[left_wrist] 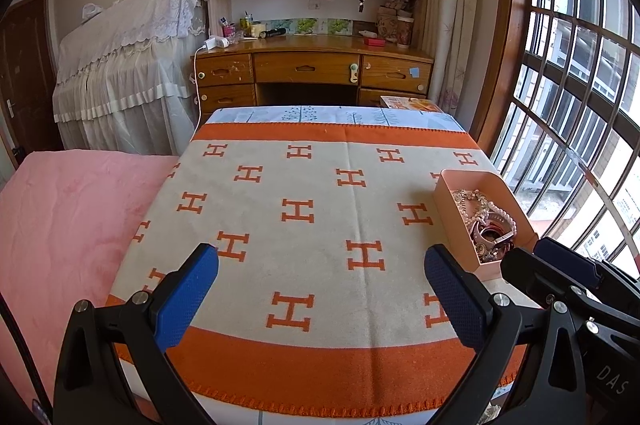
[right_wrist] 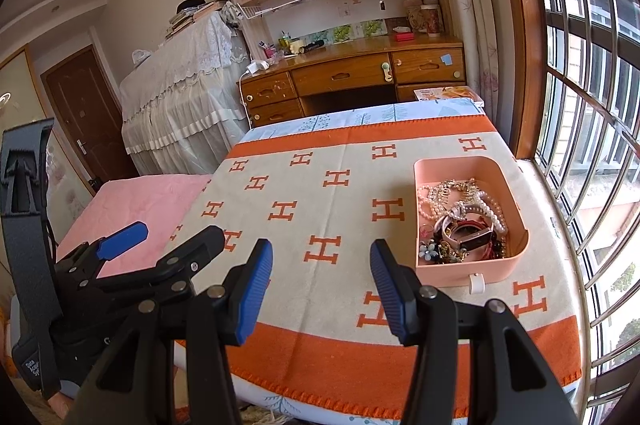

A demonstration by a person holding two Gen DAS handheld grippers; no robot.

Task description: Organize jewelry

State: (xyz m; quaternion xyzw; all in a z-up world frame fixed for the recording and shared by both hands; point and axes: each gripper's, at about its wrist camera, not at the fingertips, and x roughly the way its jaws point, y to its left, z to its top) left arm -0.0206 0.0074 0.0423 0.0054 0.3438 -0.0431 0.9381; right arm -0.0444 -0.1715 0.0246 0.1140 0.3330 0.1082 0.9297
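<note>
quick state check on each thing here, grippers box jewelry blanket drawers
left gripper: open, nothing between its fingers
right gripper: open, empty
pink box: lidless, sitting on the blanket
jewelry: piled tangled inside the box
blanket: spread flat
desk drawers: shut

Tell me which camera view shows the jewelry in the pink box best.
The right wrist view. It looks down into the pink box, so the jewelry shows clearly: pearl strands, bracelets, a watch, a flower piece. In the left wrist view the box sits at the right edge, its near end hidden behind the right gripper.
</note>
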